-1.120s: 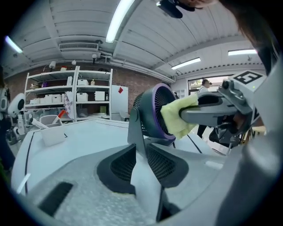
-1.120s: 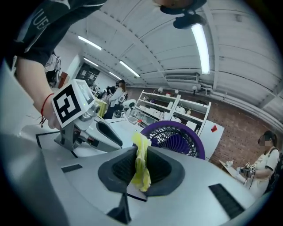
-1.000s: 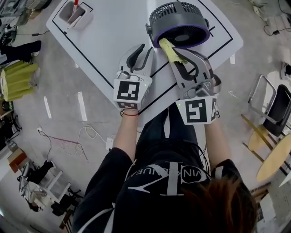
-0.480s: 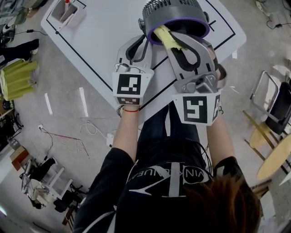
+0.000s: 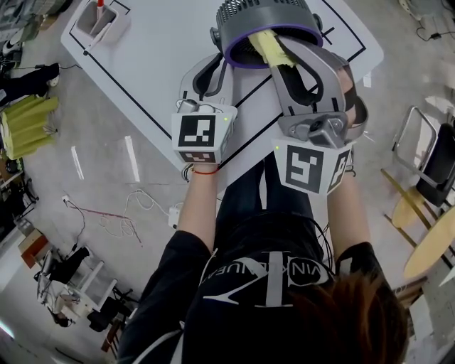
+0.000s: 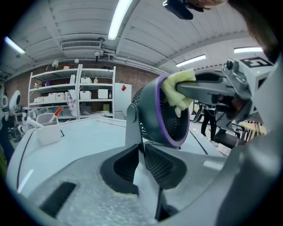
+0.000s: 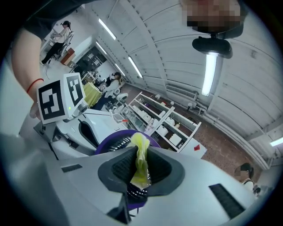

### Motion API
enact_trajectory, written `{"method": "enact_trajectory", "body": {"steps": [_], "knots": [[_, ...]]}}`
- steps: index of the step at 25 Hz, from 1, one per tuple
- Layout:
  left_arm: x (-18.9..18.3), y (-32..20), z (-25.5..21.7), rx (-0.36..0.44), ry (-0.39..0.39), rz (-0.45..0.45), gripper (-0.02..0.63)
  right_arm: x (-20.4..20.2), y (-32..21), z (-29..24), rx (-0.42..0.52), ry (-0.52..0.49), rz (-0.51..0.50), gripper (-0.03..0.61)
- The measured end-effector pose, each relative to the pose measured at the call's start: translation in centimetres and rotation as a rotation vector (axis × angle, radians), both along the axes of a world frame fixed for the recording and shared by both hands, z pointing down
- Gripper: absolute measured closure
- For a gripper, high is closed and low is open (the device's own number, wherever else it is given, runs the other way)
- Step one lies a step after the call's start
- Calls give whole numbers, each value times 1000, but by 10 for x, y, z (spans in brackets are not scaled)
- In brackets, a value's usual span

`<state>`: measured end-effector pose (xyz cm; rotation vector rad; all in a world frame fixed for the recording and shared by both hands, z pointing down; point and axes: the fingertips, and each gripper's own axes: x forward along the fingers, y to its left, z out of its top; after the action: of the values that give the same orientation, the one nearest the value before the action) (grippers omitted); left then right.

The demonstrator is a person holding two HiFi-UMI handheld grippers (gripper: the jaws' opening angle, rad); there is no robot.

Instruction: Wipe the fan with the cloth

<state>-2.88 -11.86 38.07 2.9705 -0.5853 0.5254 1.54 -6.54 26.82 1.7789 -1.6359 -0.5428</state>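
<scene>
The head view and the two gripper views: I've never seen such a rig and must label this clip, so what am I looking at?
No robot here: a person holds a two-jaw gripper in each hand. The head view comes from a camera on the person's head, looking down on both arms. Each gripper view comes from a camera riding on that gripper, looking along its jaws. On the white table stands a dark fan with a purple rim; a small white container sits at the far corner. The left gripper has just been closing, and its jaws pinch the fan's grey side bracket, apparently to steady it. The right gripper is clamped on a yellow cloth, which it presses against the fan's purple rim.
</scene>
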Motion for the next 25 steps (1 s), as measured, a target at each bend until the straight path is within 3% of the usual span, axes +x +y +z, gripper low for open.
{"method": "enact_trajectory", "body": {"steps": [11,25], "knots": [[1,-1,-1,-13,12,-14,558,37,16,14,-28,85,166,535],[2,0,0,-24,16,-24,560,33,26,68,-134,-11,196,537]]}}
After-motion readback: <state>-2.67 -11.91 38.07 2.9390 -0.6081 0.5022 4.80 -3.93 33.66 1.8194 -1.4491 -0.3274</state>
